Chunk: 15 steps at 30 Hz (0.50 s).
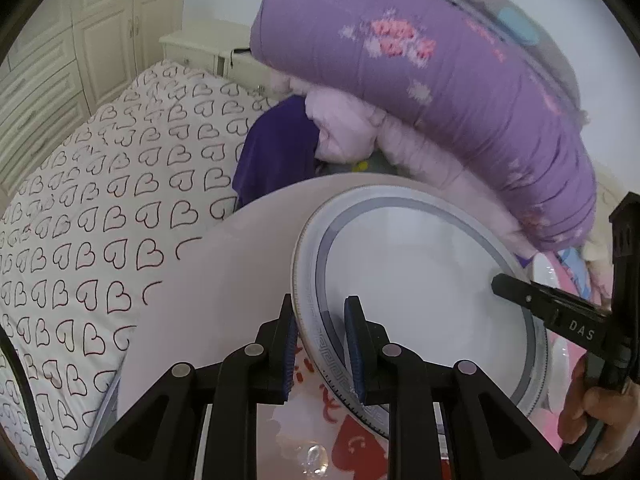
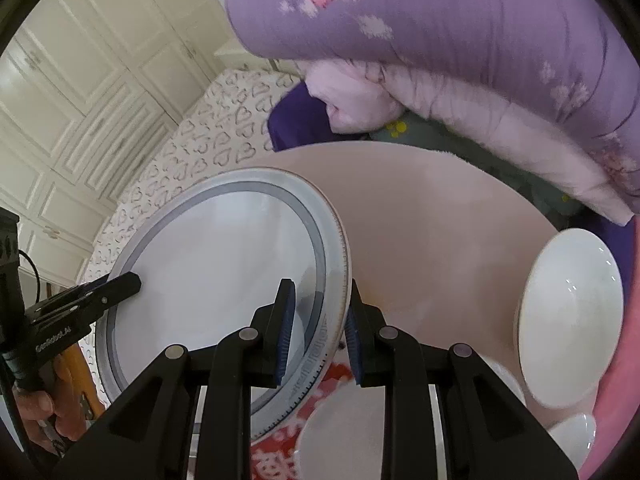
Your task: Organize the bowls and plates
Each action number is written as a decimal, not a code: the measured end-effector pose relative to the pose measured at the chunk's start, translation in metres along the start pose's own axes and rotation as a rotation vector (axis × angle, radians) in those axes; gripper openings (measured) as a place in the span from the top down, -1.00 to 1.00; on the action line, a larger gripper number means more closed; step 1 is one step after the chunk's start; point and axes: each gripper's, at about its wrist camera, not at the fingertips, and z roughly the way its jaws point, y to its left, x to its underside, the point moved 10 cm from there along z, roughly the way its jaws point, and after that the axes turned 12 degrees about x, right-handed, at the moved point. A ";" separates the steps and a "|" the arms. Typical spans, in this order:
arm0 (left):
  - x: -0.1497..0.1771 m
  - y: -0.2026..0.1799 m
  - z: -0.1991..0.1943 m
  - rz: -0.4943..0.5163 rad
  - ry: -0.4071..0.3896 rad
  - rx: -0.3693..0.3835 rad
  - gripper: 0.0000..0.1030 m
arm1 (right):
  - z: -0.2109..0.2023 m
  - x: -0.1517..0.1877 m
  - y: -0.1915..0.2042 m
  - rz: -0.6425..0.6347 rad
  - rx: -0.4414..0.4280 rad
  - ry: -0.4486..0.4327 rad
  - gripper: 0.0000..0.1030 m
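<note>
Right wrist: two tongs [image 2: 318,330] grip one plate [image 2: 216,264].

- We see the plate [image 2: 208,276] tilted above the worktop [image 2: 432,232], left of the bowl [image 2: 568,328].
- Behind the worktop lie the quilts [image 2: 460,48]; the bed [image 1: 100,184] lies left.
</note>
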 end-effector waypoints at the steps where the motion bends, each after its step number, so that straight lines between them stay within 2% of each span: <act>1: 0.003 0.000 -0.007 0.002 -0.007 0.000 0.64 | -0.007 0.002 0.002 0.002 -0.002 -0.012 0.54; 9: 0.040 -0.011 -0.070 0.037 -0.048 0.029 0.64 | -0.060 0.027 0.014 0.017 0.005 -0.109 0.54; 15: 0.071 -0.018 -0.101 0.045 -0.057 0.044 0.64 | -0.081 0.050 0.018 0.028 -0.001 -0.147 0.54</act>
